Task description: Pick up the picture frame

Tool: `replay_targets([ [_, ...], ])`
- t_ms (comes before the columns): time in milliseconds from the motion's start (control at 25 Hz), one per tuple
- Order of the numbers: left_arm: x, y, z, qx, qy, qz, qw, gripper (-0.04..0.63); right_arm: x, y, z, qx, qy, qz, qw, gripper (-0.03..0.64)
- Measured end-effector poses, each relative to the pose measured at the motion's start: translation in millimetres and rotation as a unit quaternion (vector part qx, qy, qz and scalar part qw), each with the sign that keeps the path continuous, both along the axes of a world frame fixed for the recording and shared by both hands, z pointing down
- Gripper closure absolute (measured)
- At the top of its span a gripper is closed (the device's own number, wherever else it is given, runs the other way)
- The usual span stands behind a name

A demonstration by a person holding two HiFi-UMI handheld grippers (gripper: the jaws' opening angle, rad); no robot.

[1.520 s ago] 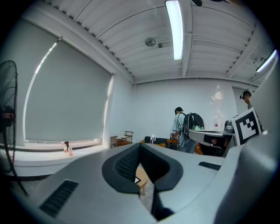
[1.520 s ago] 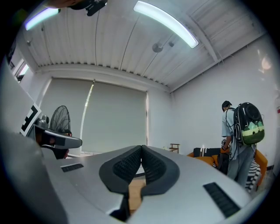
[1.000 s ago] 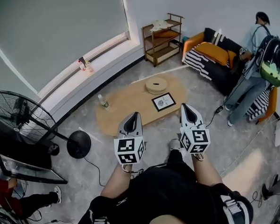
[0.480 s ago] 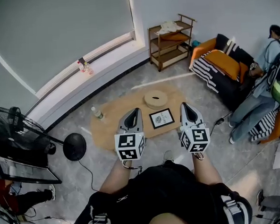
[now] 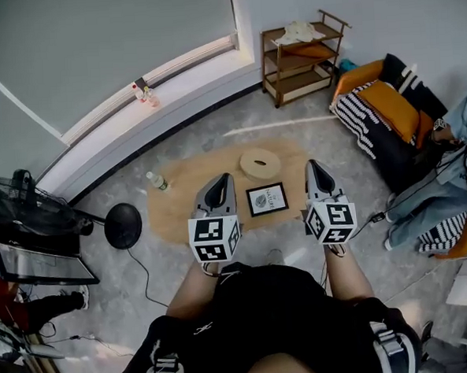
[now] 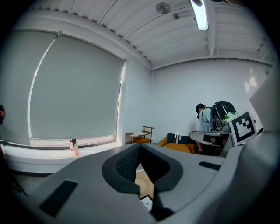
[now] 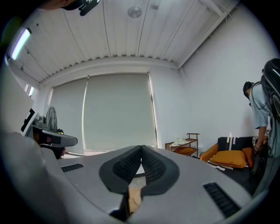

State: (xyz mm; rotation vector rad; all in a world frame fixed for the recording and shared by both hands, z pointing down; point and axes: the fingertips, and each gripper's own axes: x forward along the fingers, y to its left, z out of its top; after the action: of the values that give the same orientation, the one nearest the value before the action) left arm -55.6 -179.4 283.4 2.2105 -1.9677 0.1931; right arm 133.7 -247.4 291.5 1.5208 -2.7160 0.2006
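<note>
A black picture frame [image 5: 267, 199] with a white print lies flat on a low oval wooden table [image 5: 180, 209] in the head view. My left gripper [image 5: 221, 182] hangs in the air just left of the frame, shut and empty. To the frame's right my right gripper [image 5: 313, 169] is held the same way, also shut on nothing. Both are above the table's near edge, apart from the frame. In the left gripper view a corner of the frame [image 6: 146, 204] peeks out below the shut jaws. The right gripper view shows only a strip of the table [image 7: 135, 197] under its jaws.
On the table stand a round wooden disc [image 5: 260, 163] behind the frame and a small bottle [image 5: 157, 181] at the left end. A standing fan's base [image 5: 123, 225] sits left of the table. A wooden shelf [image 5: 304, 55], a dark sofa [image 5: 391, 113] and a person [image 5: 446, 184] are at the right.
The person carrying the grippers has walked toward the table. The table and frame now lie closer, with the frame between the two grippers. Both grippers stayed shut.
</note>
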Motion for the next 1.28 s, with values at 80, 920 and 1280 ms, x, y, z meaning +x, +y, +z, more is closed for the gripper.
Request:
replay_targets([
  [80,-5,-7,5,-0.01,0.001,-0.003,0.9999,0.575,-3,-10,4,-0.008,0.001,-0.001,1.0,0.6],
  [920,-8,-47,114,-0.136,-0.008,0.047,0.9896,0.424,-4,-38,113,-0.151,0.01,-0.014,0.988,0.477],
  [1280,-20,-41,227,-0.258,0.005,0.043,0.9651,0.391,-10,-44,209,-0.252,0.068,-0.033,0.965,0.46],
])
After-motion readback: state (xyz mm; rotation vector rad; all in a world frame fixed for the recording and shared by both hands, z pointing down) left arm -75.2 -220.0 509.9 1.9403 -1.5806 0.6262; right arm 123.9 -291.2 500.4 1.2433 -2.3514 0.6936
